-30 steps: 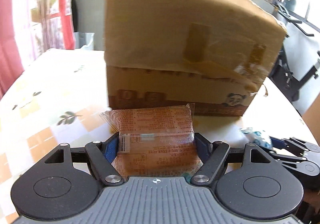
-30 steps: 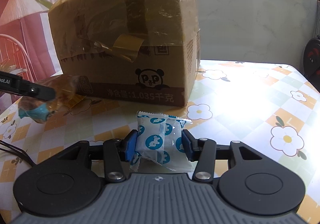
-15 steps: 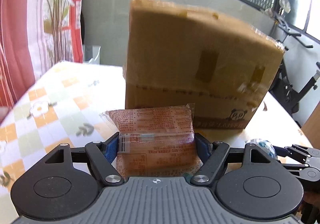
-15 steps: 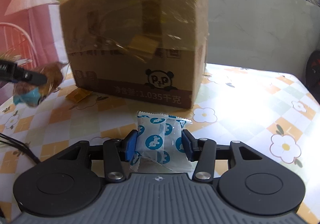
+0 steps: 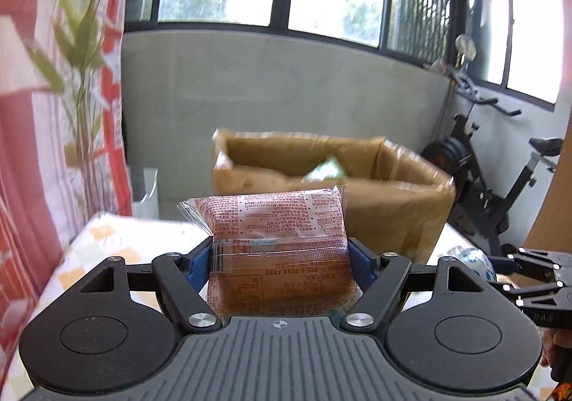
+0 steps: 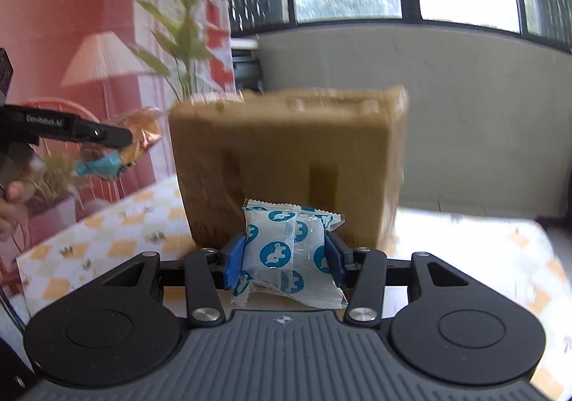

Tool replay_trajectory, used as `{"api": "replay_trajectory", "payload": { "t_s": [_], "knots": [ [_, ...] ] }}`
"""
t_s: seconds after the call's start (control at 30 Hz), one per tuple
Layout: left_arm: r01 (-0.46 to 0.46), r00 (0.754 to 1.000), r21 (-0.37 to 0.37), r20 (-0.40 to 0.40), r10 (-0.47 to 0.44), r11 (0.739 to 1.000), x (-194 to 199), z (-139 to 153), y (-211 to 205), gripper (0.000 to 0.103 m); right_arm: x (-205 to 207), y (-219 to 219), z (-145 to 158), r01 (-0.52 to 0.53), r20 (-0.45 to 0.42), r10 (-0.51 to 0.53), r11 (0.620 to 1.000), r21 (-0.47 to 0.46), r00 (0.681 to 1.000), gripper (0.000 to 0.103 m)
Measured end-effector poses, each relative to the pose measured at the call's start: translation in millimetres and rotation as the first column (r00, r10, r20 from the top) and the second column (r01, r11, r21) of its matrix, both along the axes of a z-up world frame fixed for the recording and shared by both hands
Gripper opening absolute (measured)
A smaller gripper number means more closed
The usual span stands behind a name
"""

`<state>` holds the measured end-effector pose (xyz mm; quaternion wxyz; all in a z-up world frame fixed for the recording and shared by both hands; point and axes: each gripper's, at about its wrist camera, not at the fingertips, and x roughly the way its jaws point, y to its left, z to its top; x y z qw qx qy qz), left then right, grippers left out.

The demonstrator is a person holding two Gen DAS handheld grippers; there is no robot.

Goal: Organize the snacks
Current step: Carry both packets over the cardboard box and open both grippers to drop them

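From the left wrist camera, the left claw is clamped on an orange snack packet covered in red print, its blue pads pressing both side edges while the packet stands upright between them. Beyond it sits an open cardboard box on the surface, which wears a checked cloth; something pale green shows inside the box, too blurred to name. At the right edge the right claw reaches in, a white-and-blue packet at its tip. An exercise bike stands behind, under the windows.

From the right wrist camera, the right claw is closed on the white-and-blue packet — blue round marks on clear-white wrap — gripped at its sides. The cardboard box rises directly behind it, blurred, on the surface. At the left, the left claw holds the orange snack packet up beside the box, a person's hand behind it. A leafy plant stands past them.
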<state>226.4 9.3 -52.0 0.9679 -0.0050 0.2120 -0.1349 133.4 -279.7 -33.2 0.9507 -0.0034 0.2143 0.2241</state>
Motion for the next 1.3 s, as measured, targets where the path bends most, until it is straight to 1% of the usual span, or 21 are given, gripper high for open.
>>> {"api": "replay_trajectory", "payload": {
  "t_s": [0.17, 0.27, 0.33, 0.4, 0.47, 0.53, 0.57, 0.63, 0.7, 0.73, 0.8, 0.83, 0.9, 1.03, 1.13, 1.2, 1.3],
  "knots": [
    [0.028, 0.997, 0.023, 0.074, -0.03, 0.999, 16, 29, -13, 0.078, 21, 4, 38, -0.011, 0.092, 0.009, 1.0, 0.017, 0.996, 0.049],
    [0.042, 0.992, 0.05, 0.117, -0.047, 0.998, 36, 45, -25, 0.078, 45, 7, 55, -0.007, 0.136, 0.007, 1.0, -0.003, 0.991, 0.049],
    [0.042, 0.99, 0.074, 0.13, -0.052, 0.996, 54, 52, -34, 0.078, 67, 14, 63, 0.002, 0.156, 0.002, 1.0, -0.029, 0.988, 0.049],
    [0.043, 0.992, 0.065, 0.116, -0.05, 0.997, 77, 57, -42, 0.078, 93, 20, 66, 0.022, 0.144, -0.017, 0.999, -0.033, 0.989, 0.049],
    [0.028, 0.994, 0.085, 0.105, -0.037, 0.996, 99, 56, -51, 0.078, 121, 26, 65, 0.05, 0.114, -0.045, 0.998, -0.044, 0.992, 0.049],
    [-0.005, 0.995, 0.101, 0.1, -0.005, 0.995, 120, 53, -60, 0.078, 144, 30, 61, 0.087, 0.084, -0.082, 0.995, -0.059, 0.993, 0.049],
    [-0.007, 0.996, 0.116, 0.085, -0.003, 0.993, 131, 49, -64, 0.078, 154, 32, 59, 0.105, 0.065, -0.101, 0.992, -0.063, 0.993, 0.049],
    [-0.011, 1.0, 0.137, 0.027, 0.007, 0.991, 151, 40, -71, 0.08, 171, 34, 51, 0.143, 0.018, -0.142, 0.988, -0.066, 0.99, 0.05],
    [-0.035, 0.999, 0.138, -0.034, 0.04, 0.99, 166, 31, -72, 0.081, 180, 31, 45, 0.172, -0.019, -0.173, 0.984, -0.049, 0.985, 0.053],
    [-0.046, 0.997, 0.126, -0.053, 0.053, 0.991, 168, 28, -71, 0.08, 181, 27, 43, 0.182, -0.031, -0.183, 0.982, -0.04, 0.983, 0.061],
    [-0.048, 0.997, 0.093, -0.049, 0.053, 0.995, 161, 27, -65, 0.081, 175, 23, 45, 0.189, -0.032, -0.19, 0.982, -0.018, 0.981, 0.071],
    [-0.038, 0.998, 0.081, -0.042, 0.041, 0.996, 155, 27, -62, 0.081, 171, 22, 46, 0.182, -0.027, -0.182, 0.983, -0.013, 0.983, 0.072],
    [-0.02, 1.0, 0.067, -0.018, 0.021, 0.998, 141, 31, -54, 0.081, 160, 21, 51, 0.184, -0.033, -0.184, 0.983, -0.025, 0.982, 0.072],
    [0.026, 0.999, 0.046, 0.038, -0.027, 0.999, 116, 46, -35, 0.081, 132, 18, 59, 0.172, -0.027, -0.171, 0.985, 0.024, 0.985, 0.072],
    [0.056, 0.995, 0.065, 0.074, -0.061, 0.996, 93, 51, -24, 0.081, 115, 22, 60, 0.159, -0.014, -0.158, 0.987, 0.024, 0.987, 0.072],
    [0.067, 0.994, 0.076, 0.084, -0.074, 0.995, 80, 52, -20, 0.081, 108, 28, 59, 0.156, -0.02, -0.155, 0.988, 0.002, 0.988, 0.072],
    [0.092, 0.991, 0.069, 0.094, -0.098, 0.993, 62, 49, -12, 0.081, 96, 32, 58, 0.146, -0.023, -0.146, 0.989, 0.009, 0.989, 0.072]
  ]
}}
